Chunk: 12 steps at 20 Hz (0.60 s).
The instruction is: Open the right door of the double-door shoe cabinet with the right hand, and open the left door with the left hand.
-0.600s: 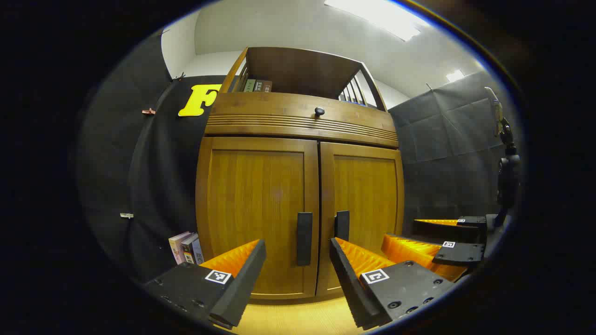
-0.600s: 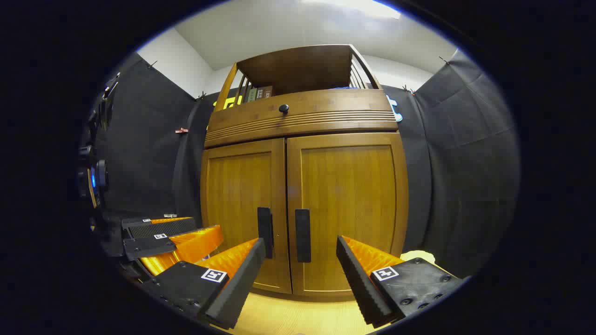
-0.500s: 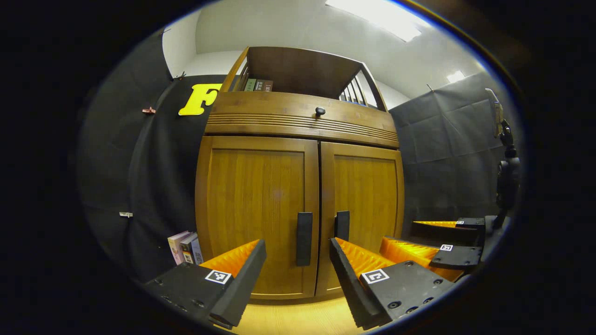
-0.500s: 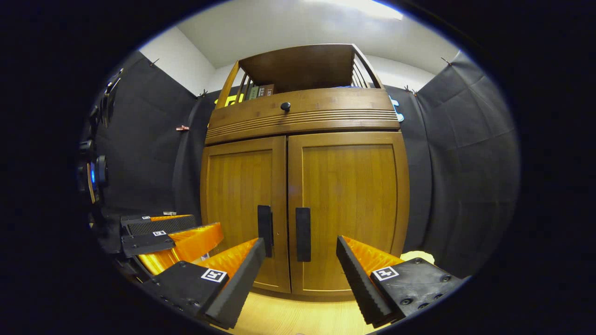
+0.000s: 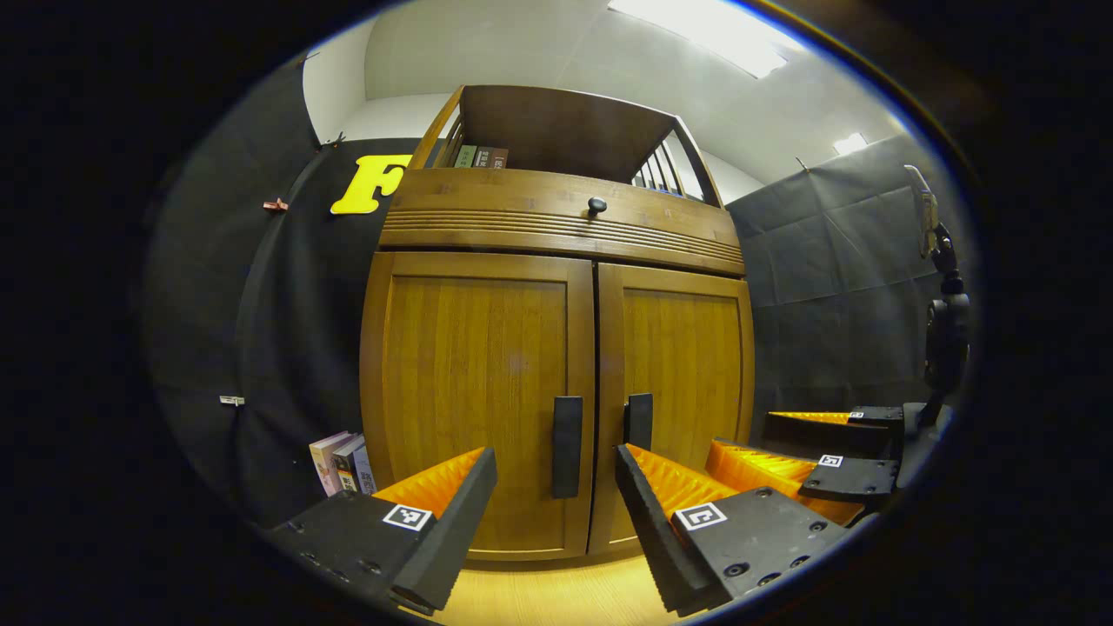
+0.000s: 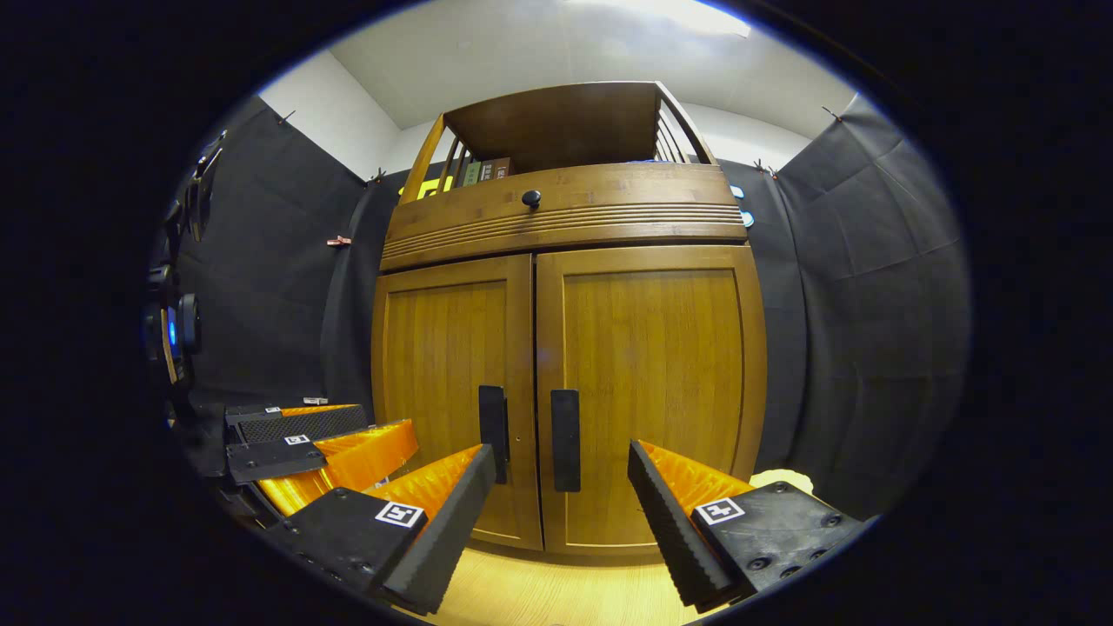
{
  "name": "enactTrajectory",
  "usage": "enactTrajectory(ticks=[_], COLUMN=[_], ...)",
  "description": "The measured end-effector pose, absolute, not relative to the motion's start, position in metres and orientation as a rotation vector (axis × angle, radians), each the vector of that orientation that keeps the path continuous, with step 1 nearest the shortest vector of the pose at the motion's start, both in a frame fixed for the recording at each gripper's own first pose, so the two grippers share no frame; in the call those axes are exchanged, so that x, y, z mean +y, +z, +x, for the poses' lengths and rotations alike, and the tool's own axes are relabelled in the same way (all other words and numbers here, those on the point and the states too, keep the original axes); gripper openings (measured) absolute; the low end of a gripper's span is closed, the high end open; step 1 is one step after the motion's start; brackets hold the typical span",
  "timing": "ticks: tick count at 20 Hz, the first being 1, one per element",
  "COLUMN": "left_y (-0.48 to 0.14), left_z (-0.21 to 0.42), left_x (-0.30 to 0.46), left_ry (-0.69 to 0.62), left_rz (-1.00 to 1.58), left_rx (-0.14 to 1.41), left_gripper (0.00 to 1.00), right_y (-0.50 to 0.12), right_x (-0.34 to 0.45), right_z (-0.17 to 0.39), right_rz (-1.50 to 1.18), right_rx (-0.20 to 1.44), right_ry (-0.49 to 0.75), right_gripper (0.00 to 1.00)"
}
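Both doors of the cabinet [image 5: 556, 348] stand shut in front of me, and I hold a gripper in each hand, low, pointing at them.

Going left to right: my left gripper [image 5: 555, 487] has its jaws wide apart, holding nothing. Seen from the left gripper view, the left door [image 5: 478, 400] lies straight ahead, and its handle [image 5: 567, 447] shows in the gap between my jaws, a little above their tips. The handle is a dark upright bar, its long axis vertical, set at the door's inner edge beside the centre seam. It is ahead of the jaws and not touching them.

Just past the seam is the right door [image 6: 648, 400], with its own upright handle [image 6: 564, 439] at its inner edge, close beside the other. My right gripper [image 6: 562, 487] is likewise open and empty, and in the right gripper view that handle sits between its jaws, ahead and clear of them.

As I judge it, each hand is already lined up on its own handle, the right no farther off than the left. Since the task takes the right door first, I need to push the right jaws forward until they straddle the bar from either side, then close across its short width.
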State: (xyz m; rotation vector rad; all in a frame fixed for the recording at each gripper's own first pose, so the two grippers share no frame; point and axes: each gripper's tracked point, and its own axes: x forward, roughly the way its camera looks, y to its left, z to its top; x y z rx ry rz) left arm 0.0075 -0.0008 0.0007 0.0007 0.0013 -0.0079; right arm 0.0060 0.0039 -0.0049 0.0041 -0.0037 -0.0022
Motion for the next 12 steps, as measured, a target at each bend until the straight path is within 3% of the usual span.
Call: enactTrajectory(ticks=[12], left_y=[0.0013], left_z=[0.0055], left_x=[-0.0007], left_ry=[-0.023], left_rz=[0.000], left_rx=[-0.007], left_gripper=[0.86], right_y=[-0.0071], right_x=[0.0048], right_z=[0.0087], right_rz=[0.011], right_rx=[0.008], right_ry=[0.000], right_gripper=[0.97])
